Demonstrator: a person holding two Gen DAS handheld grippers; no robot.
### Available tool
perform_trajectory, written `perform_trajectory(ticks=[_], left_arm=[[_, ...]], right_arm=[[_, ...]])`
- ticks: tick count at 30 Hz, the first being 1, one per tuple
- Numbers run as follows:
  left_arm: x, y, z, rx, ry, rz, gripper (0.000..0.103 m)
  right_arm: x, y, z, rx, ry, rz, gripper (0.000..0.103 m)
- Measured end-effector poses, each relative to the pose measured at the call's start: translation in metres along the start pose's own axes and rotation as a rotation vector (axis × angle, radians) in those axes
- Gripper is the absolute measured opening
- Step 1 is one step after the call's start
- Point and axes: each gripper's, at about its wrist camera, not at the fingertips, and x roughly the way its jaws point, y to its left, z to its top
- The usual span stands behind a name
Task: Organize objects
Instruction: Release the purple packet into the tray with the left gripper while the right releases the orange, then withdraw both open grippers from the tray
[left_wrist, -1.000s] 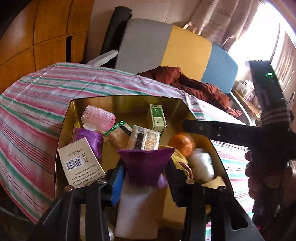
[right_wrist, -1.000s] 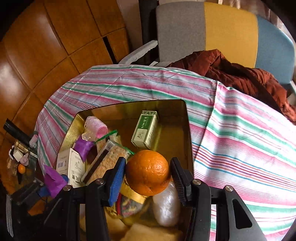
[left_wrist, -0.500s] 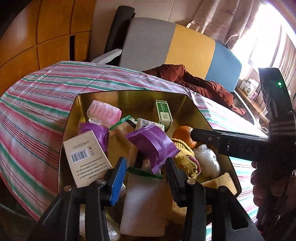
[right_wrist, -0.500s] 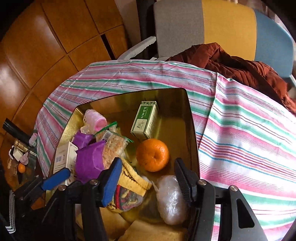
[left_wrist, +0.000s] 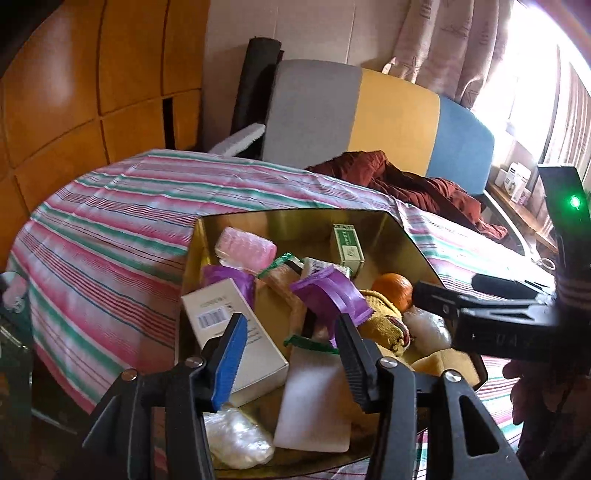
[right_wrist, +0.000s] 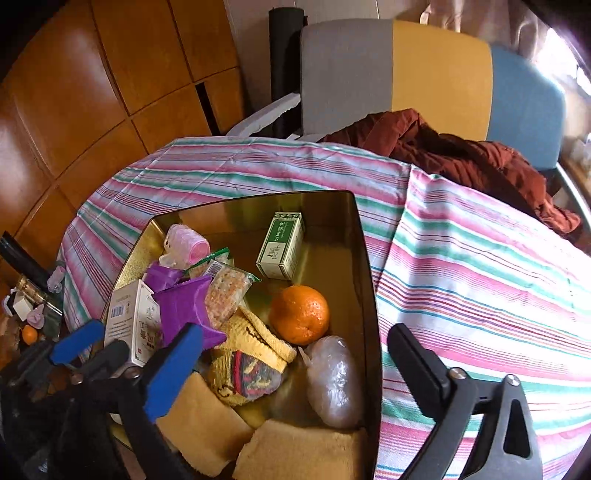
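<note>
Task looks nearly done: orange (right_wrist: 300, 314), purple packet (right_wrist: 184, 306), green box (right_wrist: 280, 245), white box (left_wrist: 232, 332) and pink roller (right_wrist: 186, 245) all lie inside the gold tin (right_wrist: 364, 280) on the striped surface (right_wrist: 480, 258), left claw (left_wrist: 288, 343) and right claw (right_wrist: 291, 365) both wide apart, holding nothing.
</note>
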Motion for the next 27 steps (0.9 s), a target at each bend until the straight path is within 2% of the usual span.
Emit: perform_trajectory(ticks=[9,14,20,27], left_arm=[[-0.027,-0.006,-0.006,0.043,-0.071,0.105,0.054],[-0.042,-0.012,-0.012,0.048,-0.107,0.138,0.065],[-0.055,-0.019,-0.02,0.047,-0.143,0.194,0.065],[-0.057,-0.02,-0.023,0.036,-0.126,0.173,0.065]], right_arm=[[-0.025,0.011,-0.023,-0.029,-0.051,-0.08,0.103],[-0.036,0.017,-0.039,-0.032,-0.077,-0.109,0.103],[-0.045,0.019,-0.054,-0.016,-0.093,-0.133,0.103],[-0.049,0.018,-0.063,-0.01,-0.086,-0.135,0.103]])
